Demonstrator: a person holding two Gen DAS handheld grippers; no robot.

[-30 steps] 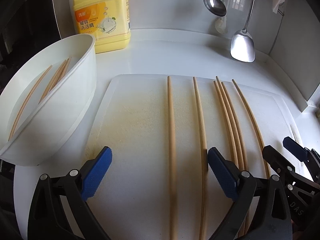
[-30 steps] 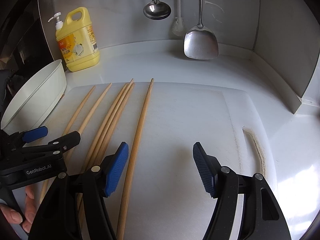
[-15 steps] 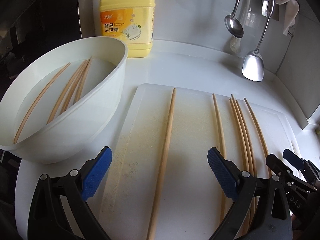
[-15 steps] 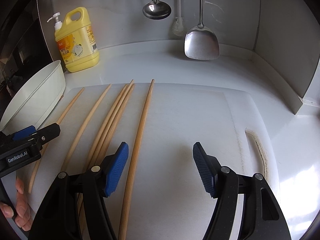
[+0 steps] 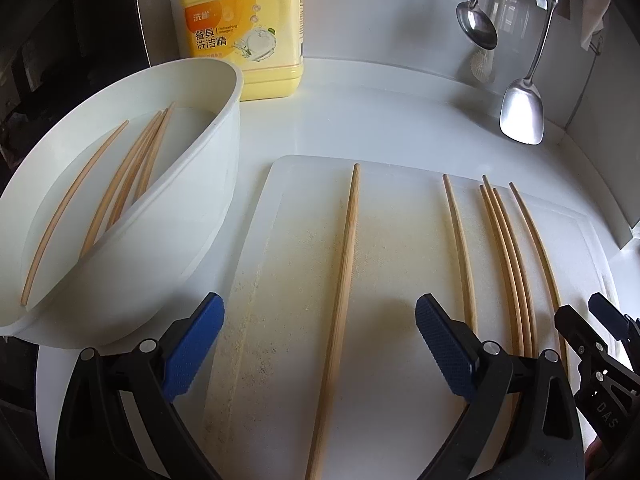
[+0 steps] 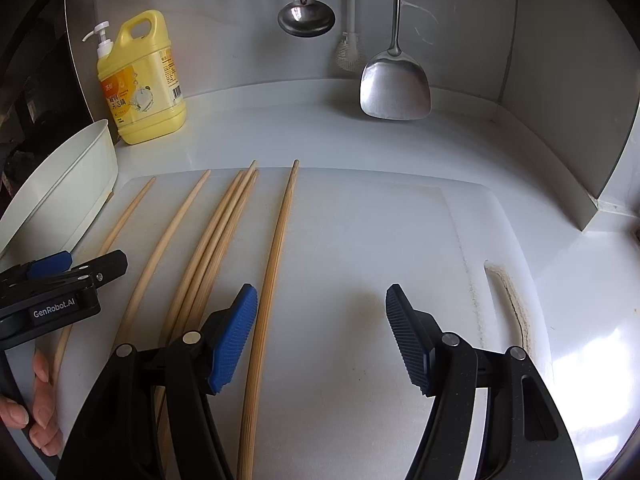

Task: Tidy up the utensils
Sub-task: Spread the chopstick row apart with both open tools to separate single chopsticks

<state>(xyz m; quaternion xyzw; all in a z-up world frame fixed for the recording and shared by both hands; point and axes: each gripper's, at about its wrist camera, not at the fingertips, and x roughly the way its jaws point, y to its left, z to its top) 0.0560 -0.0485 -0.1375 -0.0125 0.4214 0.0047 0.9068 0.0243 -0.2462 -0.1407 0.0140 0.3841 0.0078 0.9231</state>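
Observation:
Several wooden chopsticks lie lengthwise on a white cutting board (image 5: pixel 384 240) (image 6: pixel 360 240). My left gripper (image 5: pixel 320 340) (image 6: pixel 94 266) hovers open over the board's left part. A single chopstick (image 5: pixel 344 280) (image 6: pixel 120 228) lies on the board below and between its blue pads, untouched. To the right lie another chopstick (image 5: pixel 460 248), a bundle of three (image 5: pixel 508 264) (image 6: pixel 216 248) and one more (image 5: pixel 536 248) (image 6: pixel 276 264). My right gripper (image 6: pixel 320 340) (image 5: pixel 578 310) stands open over bare board, its left pad beside that rightmost chopstick. A white bowl (image 5: pixel 192 220) (image 6: pixel 72 184) at the left holds several chopsticks (image 5: pixel 132 184) in water.
A yellow detergent bottle (image 5: pixel 244 32) (image 6: pixel 140 84) stands behind the bowl. A steel ladle (image 5: pixel 478 28) (image 6: pixel 306 20) and spatula (image 5: pixel 522 112) (image 6: pixel 394 88) hang on the back wall. A hand (image 6: pixel 36 400) holds the left gripper. A raised wall edge closes the counter's right side.
My left gripper has shifted left toward the bowl, still open. The leftmost chopstick has slid left, away from the others. The right gripper has not moved.

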